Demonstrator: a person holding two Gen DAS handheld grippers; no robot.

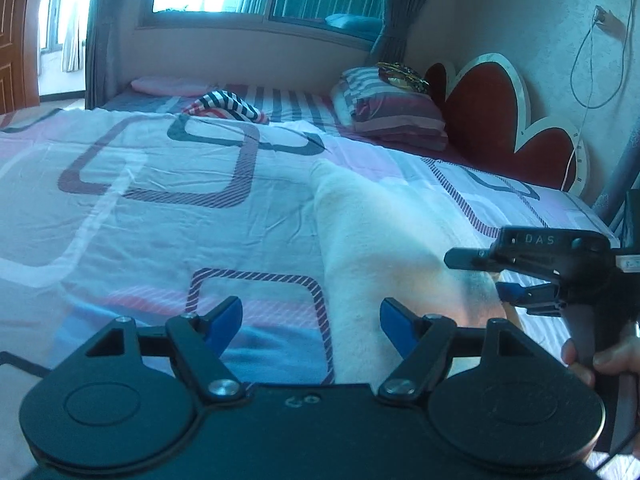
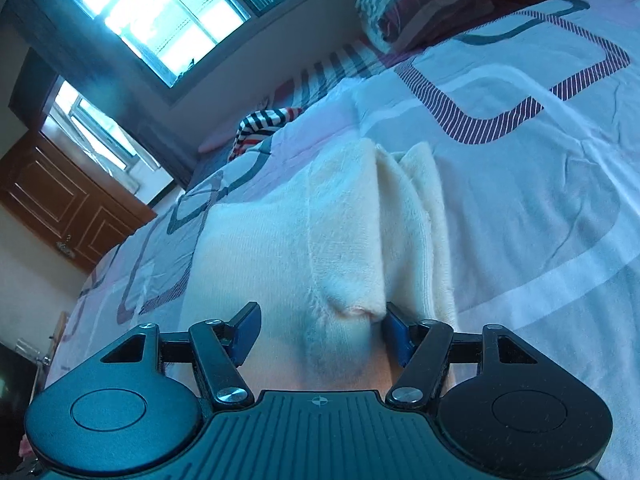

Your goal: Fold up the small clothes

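**Cream garment half-folded on the bed**

The bed carries my cream fleece garment; my right hand-held gripper straddles its bunched edge, not clenched; my left hand-held gripper is released; a shallow bite could drop one layer.

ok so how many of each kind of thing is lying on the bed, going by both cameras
cream fleece garment: 1
striped cloth, black, white and red: 1
striped pillow: 1
pink flat item by the window wall: 1
patterned item on the pillow: 1
total: 5
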